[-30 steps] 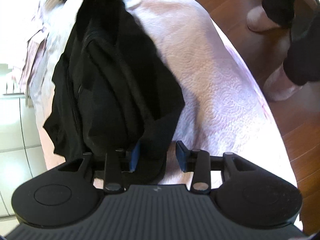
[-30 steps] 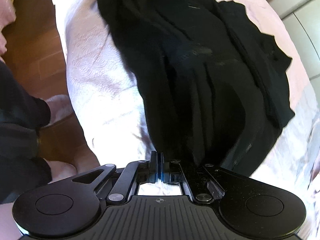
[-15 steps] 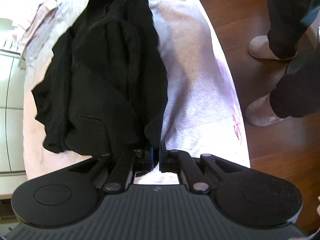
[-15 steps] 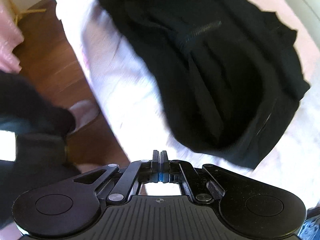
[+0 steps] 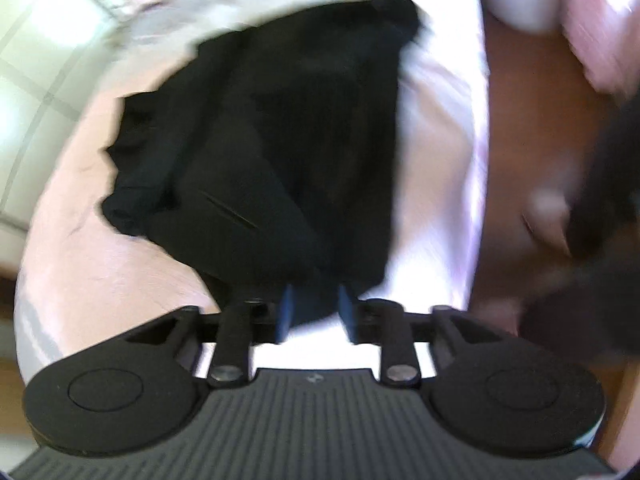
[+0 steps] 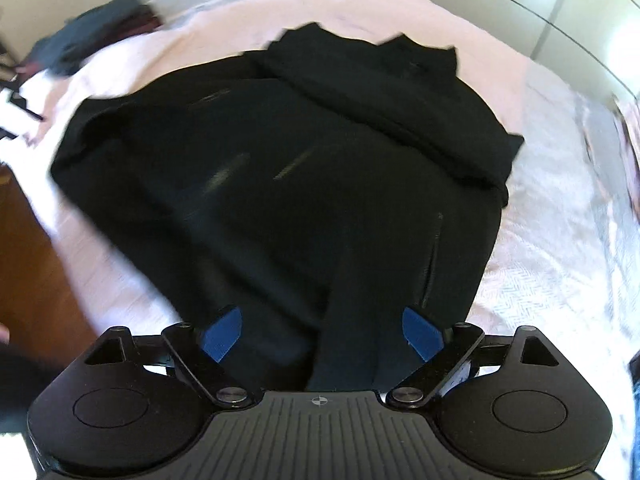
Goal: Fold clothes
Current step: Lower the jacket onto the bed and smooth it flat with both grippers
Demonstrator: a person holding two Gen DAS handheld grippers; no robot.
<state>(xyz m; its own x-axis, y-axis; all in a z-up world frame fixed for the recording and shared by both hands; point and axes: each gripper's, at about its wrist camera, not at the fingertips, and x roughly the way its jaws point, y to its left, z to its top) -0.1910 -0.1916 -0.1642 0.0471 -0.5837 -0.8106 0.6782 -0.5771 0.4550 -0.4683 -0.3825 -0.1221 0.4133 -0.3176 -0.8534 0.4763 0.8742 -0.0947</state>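
A black zip-up garment (image 5: 280,152) lies spread on the pink bedspread (image 5: 100,264), blurred by motion in the left wrist view. My left gripper (image 5: 315,312) is open, its blue pads (image 5: 285,314) standing apart at the garment's near hem, with a bit of black cloth between them. In the right wrist view the same black garment (image 6: 288,184) fills the middle, one part folded over at the far right. My right gripper (image 6: 321,332) is wide open just above the near edge of the cloth, which runs under the blue pads (image 6: 222,332).
The bedspread (image 6: 552,248) extends to the right. Wooden floor (image 5: 532,128) borders the bed, with a person's dark legs (image 5: 600,208) and a slipper beside it. Dark clothes (image 6: 92,36) sit at the bed's far left. White cabinet doors (image 6: 560,4) stand behind.
Both grippers were shut half a second ago and are open now. The left one let go of the garment's hem, and the right one moved in over the garment, which lies flatter.
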